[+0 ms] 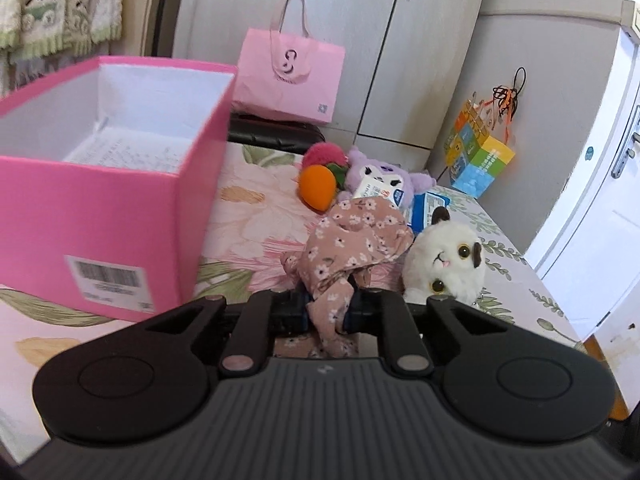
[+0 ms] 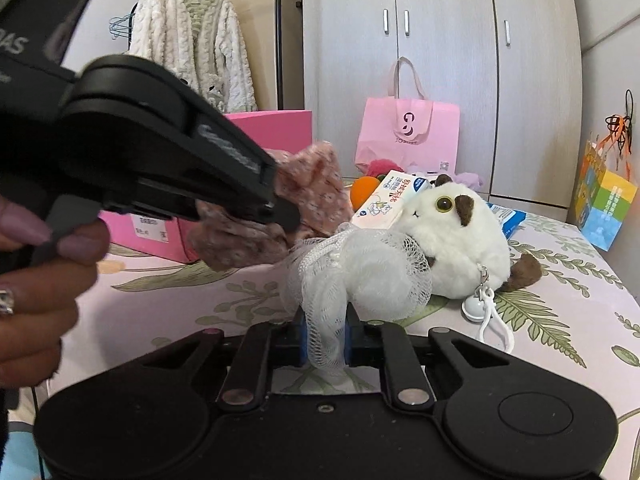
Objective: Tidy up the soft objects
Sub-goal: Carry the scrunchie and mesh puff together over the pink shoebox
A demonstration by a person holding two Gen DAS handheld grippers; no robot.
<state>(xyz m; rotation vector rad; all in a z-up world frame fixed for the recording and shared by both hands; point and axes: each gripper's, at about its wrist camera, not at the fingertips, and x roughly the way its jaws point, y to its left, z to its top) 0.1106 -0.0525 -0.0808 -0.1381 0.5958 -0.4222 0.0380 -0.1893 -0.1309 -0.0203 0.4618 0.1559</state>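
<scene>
place: home bedroom | cues: floral bedsheet, wardrobe doors, hanging fleece robe

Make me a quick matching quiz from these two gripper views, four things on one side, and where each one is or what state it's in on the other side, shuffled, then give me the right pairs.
Column one:
1. floral cloth
2. white mesh sponge
3. pink box
4. white plush cat

Column two:
A. lying on the bedspread, not held by any gripper
B. pinched in the left gripper
C. standing open on the bed
D. pinched in the right gripper

Right pairs: 1-B, 2-D, 3-C, 4-A.
</scene>
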